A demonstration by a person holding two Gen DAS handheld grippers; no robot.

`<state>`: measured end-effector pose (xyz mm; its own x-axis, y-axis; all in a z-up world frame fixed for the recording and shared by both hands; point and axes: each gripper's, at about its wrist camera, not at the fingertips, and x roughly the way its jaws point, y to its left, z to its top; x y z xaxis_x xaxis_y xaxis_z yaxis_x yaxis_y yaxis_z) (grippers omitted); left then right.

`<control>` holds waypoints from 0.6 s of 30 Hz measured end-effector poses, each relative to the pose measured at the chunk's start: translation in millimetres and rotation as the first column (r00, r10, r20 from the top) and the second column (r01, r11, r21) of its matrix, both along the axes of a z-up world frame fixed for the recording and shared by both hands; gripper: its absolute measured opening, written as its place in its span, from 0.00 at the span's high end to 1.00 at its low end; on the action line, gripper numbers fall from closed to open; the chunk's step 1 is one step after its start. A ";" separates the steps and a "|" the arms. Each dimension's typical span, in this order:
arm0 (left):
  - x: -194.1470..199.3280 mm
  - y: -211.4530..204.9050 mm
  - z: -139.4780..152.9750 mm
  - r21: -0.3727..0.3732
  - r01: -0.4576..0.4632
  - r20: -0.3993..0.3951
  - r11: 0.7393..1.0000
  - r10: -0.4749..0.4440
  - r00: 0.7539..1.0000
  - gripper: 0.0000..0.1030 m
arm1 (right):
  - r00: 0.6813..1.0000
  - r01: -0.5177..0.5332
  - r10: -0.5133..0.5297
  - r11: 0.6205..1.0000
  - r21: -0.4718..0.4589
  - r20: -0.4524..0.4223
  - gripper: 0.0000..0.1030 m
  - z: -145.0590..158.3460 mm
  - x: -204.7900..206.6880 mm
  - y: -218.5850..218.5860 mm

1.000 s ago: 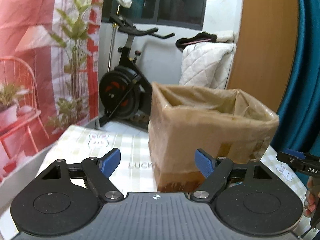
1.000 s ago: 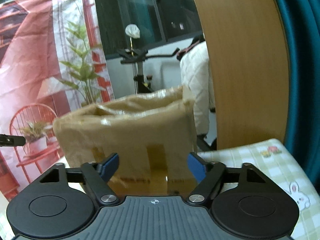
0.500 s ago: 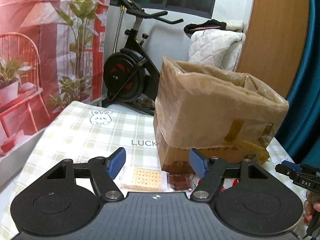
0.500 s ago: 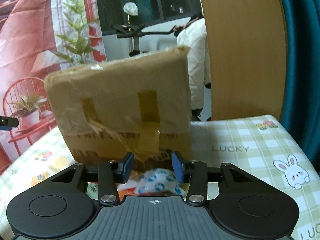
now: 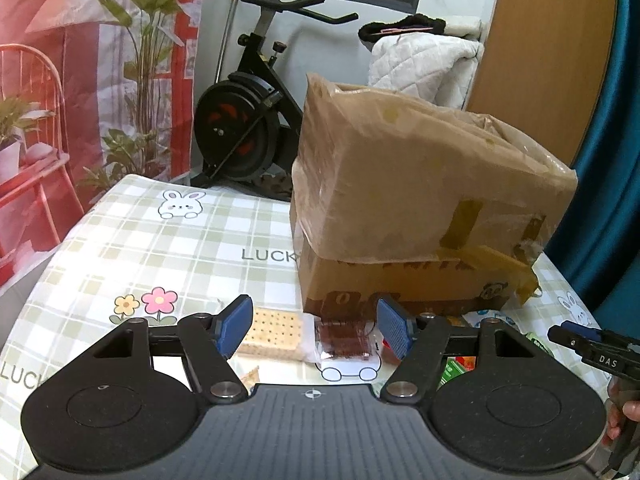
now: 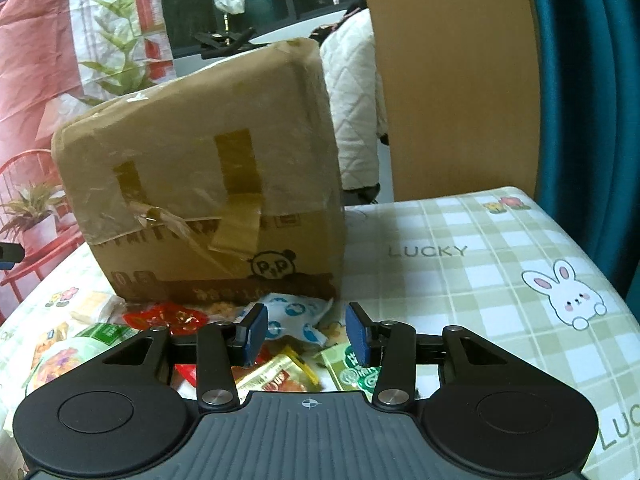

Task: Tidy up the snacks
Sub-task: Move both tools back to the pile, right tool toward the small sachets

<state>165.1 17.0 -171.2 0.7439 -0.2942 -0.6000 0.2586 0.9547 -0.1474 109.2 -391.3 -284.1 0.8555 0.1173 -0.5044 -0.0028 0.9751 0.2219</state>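
From the left wrist, the left gripper (image 5: pixel 314 330) hangs with jaws spread wide and empty over a cracker pack (image 5: pixel 274 330) and a brown wafer pack (image 5: pixel 346 340) lying just in front of the cardboard box (image 5: pixel 420 200), probably lined up to pick one for sorting. From the right wrist, the right gripper (image 6: pixel 306 334) is parted and holds nothing, poised above the blue-and-white packet (image 6: pixel 294 316) at the box's (image 6: pixel 208 184) foot. Red, green and yellow wrappers crowd around it, and the tall box wall stands in the way.

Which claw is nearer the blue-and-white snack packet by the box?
Right. The right claw is open just above the blue-and-white packet. The left claw hovers over the crackers, farther along the cardboard box.
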 end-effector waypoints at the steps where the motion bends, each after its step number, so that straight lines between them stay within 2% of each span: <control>1: -0.6 -0.2 -1.5 0.001 0.001 -0.003 1.000 -0.001 1.000 0.31 | 1.000 0.001 -0.001 1.000 0.003 -0.004 0.61 -1.3 -0.4 -0.8; 6: -4.5 2.8 -9.1 -0.006 -0.003 -0.027 1.000 0.003 1.000 0.31 | 0.999 -0.016 0.017 1.000 0.021 -0.035 0.60 -8.8 -4.2 -2.4; 9: -6.5 5.7 -13.0 -0.009 -0.009 -0.044 1.000 0.009 0.999 0.31 | 0.995 -0.076 0.077 0.997 0.024 -0.070 0.59 -12.2 -5.0 1.7; 11: -7.6 8.1 -14.3 -0.015 -0.015 -0.053 1.000 0.014 0.999 0.31 | 0.986 -0.131 0.131 0.991 0.008 -0.104 0.53 -14.8 -3.2 7.6; 12: -7.8 9.3 -15.0 -0.021 -0.019 -0.058 1.000 0.018 0.998 0.31 | 0.981 -0.153 0.151 0.988 -0.011 -0.121 0.52 -16.2 -2.2 11.3; 16: -10.2 12.0 -20.1 -0.039 -0.028 -0.080 0.999 0.025 0.996 0.32 | 0.957 -0.256 0.217 0.945 -0.203 -0.194 0.45 -29.0 0.8 39.6; 18: -12.8 10.7 -21.5 -0.036 -0.027 -0.083 0.999 0.024 0.996 0.32 | 0.948 -0.287 0.241 0.929 -0.232 -0.210 0.41 -33.7 2.5 46.9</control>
